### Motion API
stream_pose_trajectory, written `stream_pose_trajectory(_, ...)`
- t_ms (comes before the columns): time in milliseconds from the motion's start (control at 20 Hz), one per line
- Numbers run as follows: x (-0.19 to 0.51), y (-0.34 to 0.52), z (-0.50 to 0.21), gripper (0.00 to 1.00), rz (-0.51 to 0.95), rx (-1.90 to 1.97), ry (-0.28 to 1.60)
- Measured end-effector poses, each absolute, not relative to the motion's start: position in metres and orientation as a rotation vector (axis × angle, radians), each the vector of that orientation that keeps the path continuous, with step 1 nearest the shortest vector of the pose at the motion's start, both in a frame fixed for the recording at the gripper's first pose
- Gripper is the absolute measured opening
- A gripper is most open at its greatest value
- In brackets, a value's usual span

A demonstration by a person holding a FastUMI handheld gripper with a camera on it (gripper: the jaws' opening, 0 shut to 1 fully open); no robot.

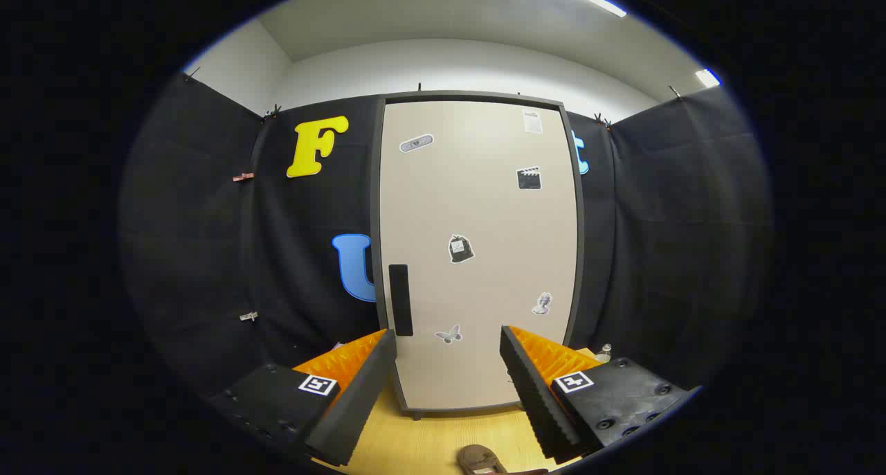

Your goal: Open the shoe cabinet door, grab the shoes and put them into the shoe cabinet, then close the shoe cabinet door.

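Observation:
A tall beige shoe cabinet point(477, 253) with a dark frame stands upright straight ahead, its door shut. A black vertical handle point(400, 299) sits near the door's left edge, just above my left fingertip. Several small stickers dot the door. My gripper point(448, 343) is open, its two fingers spread wide in front of the door's lower part, nothing between them. A brown shoe point(481, 460) lies on the wooden floor below and between the fingers, only partly in view.
The cabinet rests on a light wooden floor point(443, 433). Black cloth walls close in on both sides and behind the cabinet. A small pale object point(605, 352) sits on the floor just right of the cabinet's base.

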State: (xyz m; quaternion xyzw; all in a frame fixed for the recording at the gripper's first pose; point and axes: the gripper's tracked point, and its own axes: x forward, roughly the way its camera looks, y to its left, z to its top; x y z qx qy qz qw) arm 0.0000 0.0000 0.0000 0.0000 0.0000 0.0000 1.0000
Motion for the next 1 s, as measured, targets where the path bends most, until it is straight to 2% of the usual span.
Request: stream_pose_trajectory(1000,0.022,0.006,-0.006,0.98,0.017,0.003,0.021)
